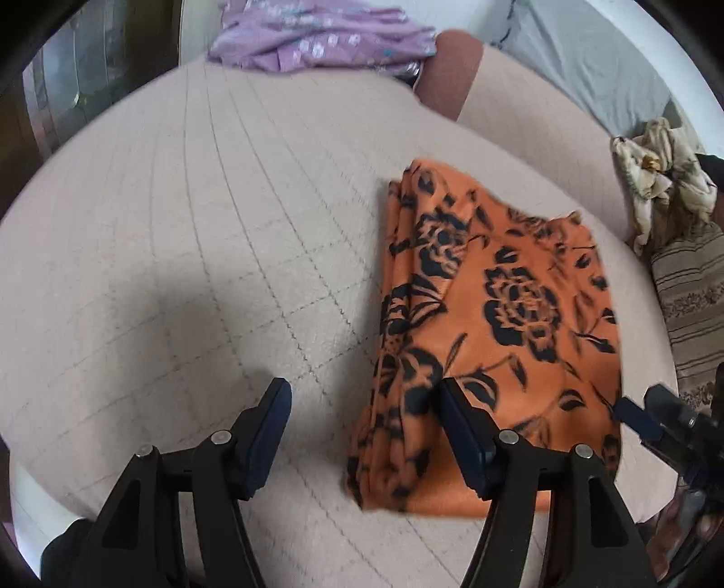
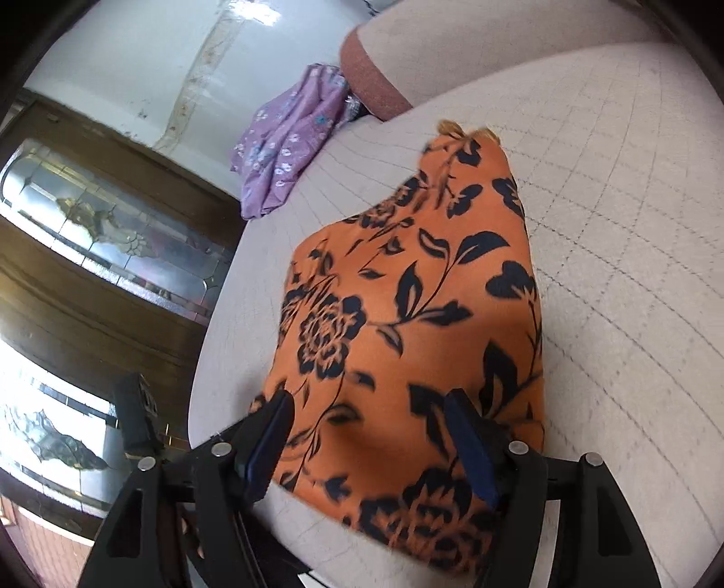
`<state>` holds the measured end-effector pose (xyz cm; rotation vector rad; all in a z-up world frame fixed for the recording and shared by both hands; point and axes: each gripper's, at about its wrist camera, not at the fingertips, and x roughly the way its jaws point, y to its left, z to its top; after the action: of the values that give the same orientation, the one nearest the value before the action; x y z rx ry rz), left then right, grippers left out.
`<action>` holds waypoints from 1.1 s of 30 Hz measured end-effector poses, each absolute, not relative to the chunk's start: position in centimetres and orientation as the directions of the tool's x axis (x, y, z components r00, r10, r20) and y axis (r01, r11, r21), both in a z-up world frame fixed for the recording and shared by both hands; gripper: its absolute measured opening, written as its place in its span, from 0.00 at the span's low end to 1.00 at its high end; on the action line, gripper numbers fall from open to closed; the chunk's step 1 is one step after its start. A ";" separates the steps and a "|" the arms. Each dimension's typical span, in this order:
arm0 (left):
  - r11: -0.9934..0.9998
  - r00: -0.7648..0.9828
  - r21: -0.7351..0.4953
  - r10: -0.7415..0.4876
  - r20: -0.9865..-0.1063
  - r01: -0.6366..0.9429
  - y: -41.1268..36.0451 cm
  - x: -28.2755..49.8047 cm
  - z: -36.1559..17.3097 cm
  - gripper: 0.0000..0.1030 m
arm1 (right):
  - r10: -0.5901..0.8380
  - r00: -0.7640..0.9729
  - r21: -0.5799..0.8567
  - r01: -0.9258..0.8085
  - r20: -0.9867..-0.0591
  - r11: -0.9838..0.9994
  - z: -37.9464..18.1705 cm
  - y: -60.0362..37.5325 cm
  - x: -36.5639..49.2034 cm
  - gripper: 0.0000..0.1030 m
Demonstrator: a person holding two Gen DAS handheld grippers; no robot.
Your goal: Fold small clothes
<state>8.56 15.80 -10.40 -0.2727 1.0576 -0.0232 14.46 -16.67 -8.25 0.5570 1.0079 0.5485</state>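
Right wrist: garment (image 2: 407,325) between gripper (image 2: 366,434) fingers.

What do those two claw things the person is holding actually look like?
Both the left gripper and right gripper look alike: matte black plastic linkage arms joined by round silver pins, each ending in two flat fingers faced with dark blue pads. No cables or markings show.

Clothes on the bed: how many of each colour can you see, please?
Orange cloth with black flowers: 1
Purple cloth with pale flowers: 1
Cream and brown crumpled cloth: 1
Total: 3
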 end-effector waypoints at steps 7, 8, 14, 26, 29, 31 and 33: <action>0.984 0.457 -0.152 -0.094 -0.884 -0.091 14.6 6.4 -11.4 0.69 | 0.671 0.394 0.676 -0.149 -0.628 0.721 -10.4 -16.7 12.1 0.75; 0.982 0.462 -0.163 -0.100 -0.881 -0.098 14.9 6.0 -11.2 0.69 | 0.673 0.382 0.682 -0.135 -0.634 0.719 -10.9 -16.8 12.1 0.75; 0.986 0.487 -0.139 -0.079 -0.870 -0.088 14.8 4.7 -10.5 0.69 | 0.656 0.404 0.658 -0.157 -0.638 0.736 -9.1 -16.5 11.2 0.75; 0.989 0.487 -0.129 -0.074 -0.870 -0.079 14.8 4.3 -10.4 0.69 | 0.667 0.412 0.669 -0.165 -0.620 0.724 -8.6 -16.5 11.0 0.76; 0.988 0.483 -0.130 -0.076 -0.872 -0.079 14.9 4.3 -10.5 0.70 | 0.654 0.397 0.663 -0.136 -0.644 0.736 -10.1 -16.5 11.5 0.78; 0.989 0.485 -0.126 -0.073 -0.871 -0.079 14.8 4.3 -10.6 0.71 | 0.668 0.391 0.681 -0.129 -0.633 0.721 -10.9 -16.8 11.6 0.78; 0.990 0.486 -0.120 -0.068 -0.872 -0.078 14.8 4.3 -10.5 0.71 | 0.667 0.397 0.680 -0.130 -0.631 0.721 -10.4 -16.7 11.4 0.78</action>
<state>4.29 14.78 -10.54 -0.1507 1.0649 0.0060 11.36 -16.74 -10.36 0.5923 1.0501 0.5434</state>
